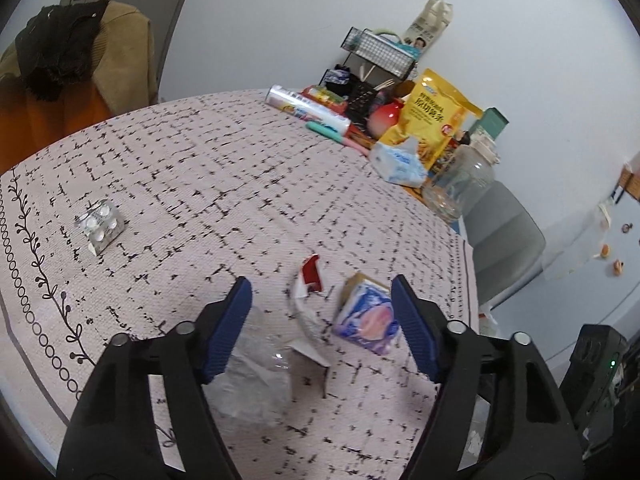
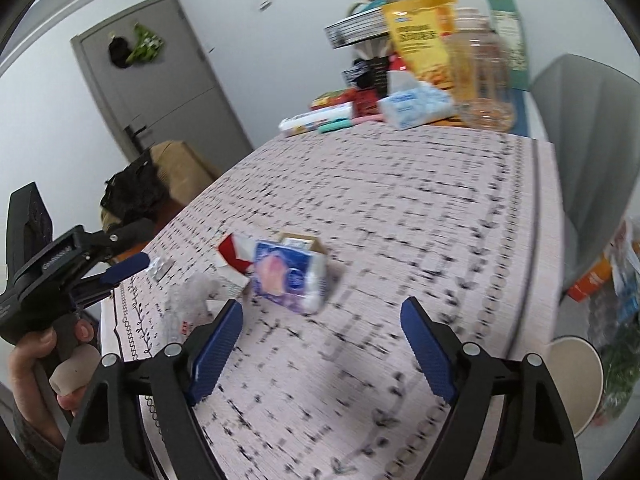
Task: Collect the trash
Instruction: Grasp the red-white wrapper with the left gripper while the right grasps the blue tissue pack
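Trash lies on the patterned tablecloth (image 1: 240, 184). A blue and pink tissue pack (image 1: 366, 322) rests on a small brown box. A torn red and white wrapper (image 1: 310, 280) and crumpled clear plastic (image 1: 256, 372) lie beside it. A silver pill blister (image 1: 100, 224) lies apart at the left. My left gripper (image 1: 322, 328) is open, low over the wrapper and plastic. My right gripper (image 2: 322, 346) is open and empty, just short of the tissue pack (image 2: 288, 276). The left gripper (image 2: 120, 276) also shows in the right wrist view.
Bags, a tissue box (image 1: 400, 162), a clear jar (image 1: 460, 184) and a wire rack crowd the table's far corner. A grey chair (image 2: 592, 140) stands at the right edge. A paper cup (image 2: 576, 384) and bagged items sit below the table's right side.
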Motion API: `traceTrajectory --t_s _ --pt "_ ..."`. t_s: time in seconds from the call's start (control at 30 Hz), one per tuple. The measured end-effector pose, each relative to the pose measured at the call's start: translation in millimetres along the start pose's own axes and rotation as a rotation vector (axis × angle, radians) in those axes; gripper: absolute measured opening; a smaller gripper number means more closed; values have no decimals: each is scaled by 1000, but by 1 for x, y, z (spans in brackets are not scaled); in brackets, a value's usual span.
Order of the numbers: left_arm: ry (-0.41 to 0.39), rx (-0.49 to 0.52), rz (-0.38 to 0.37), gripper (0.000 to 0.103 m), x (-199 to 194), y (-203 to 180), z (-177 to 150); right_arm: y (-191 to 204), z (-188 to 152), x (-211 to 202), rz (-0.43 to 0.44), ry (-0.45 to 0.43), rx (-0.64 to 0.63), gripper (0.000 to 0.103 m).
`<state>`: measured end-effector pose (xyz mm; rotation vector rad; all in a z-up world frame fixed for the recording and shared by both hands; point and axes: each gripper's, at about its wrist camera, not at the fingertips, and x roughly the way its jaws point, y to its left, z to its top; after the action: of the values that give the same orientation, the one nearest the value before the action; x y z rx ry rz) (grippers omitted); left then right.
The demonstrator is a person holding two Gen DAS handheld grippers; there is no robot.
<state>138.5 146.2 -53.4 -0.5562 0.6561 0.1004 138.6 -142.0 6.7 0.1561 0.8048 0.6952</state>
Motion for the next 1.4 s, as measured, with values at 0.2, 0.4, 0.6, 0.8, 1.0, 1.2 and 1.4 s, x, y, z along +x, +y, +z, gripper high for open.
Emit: traceTrajectory --t_s 0.2,0.4,0.6,0.8,1.0,1.2,1.4 --pt "67 10 29 56 25 4 -1 3 8 34 19 49 5 73" --pt "122 41 49 48 50 2 2 1 20 55 32 66 14 73" --pt "160 58 73 48 75 -1 10 1 27 77 57 90 20 72" --pt "203 84 103 45 95 -2 4 -1 19 88 81 138 20 28" --pt "215 111 126 13 100 -4 1 -3 10 76 120 129 21 11" --pt "167 103 121 11 84 -11 3 -2 6 58 141 108 23 8" --pt "80 109 108 11 50 -22 5 1 6 37 144 74 15 8"
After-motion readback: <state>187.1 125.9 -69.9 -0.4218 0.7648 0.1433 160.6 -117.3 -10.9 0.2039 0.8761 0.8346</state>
